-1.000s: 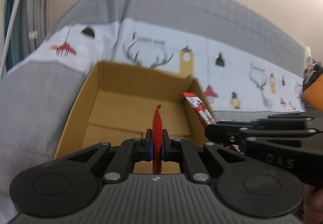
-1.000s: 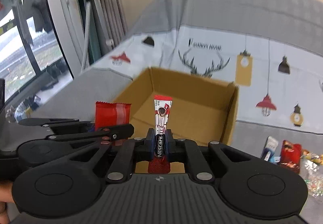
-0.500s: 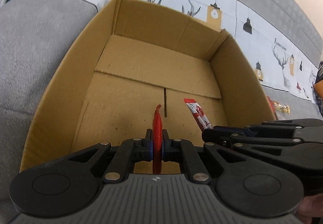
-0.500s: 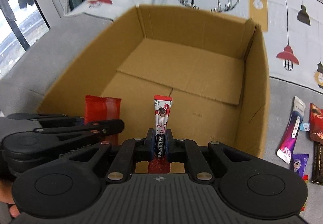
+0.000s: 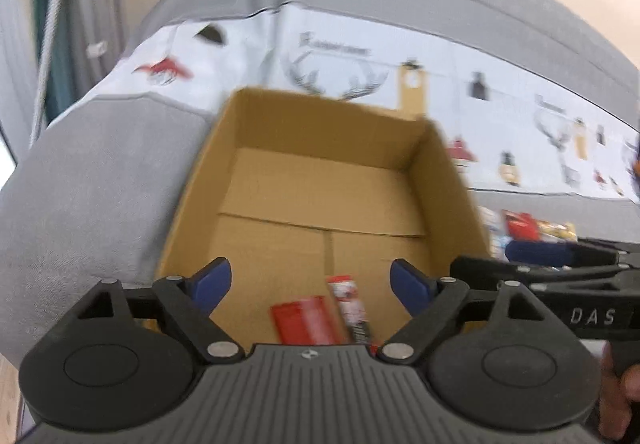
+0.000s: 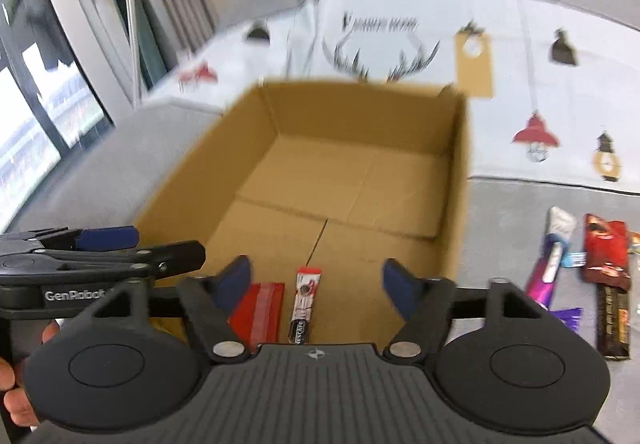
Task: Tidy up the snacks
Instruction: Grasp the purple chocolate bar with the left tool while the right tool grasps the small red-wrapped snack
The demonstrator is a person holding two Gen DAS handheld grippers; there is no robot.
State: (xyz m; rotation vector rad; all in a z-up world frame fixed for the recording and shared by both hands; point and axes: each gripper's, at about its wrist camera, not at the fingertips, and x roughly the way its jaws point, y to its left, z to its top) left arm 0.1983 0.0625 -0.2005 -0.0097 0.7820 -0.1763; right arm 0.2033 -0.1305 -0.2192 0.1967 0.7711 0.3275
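Both grippers are hanging over the near edge of the open brown cardboard box, which sits on a grey sofa with a white printed cover draped over its back. The left gripper has its jaws spread wide with nothing between them, and the right gripper is the same, blue pads far apart.

The flat red snack packet and the slim red-and-white Nescafe coffee stick lie side by side on the box floor near the front wall, below the gap between the jaws and clear of both pads, packet to the left of the stick. It's a bit motion-blurred.

A few other wrapped snacks lie on the seat just right of the box.
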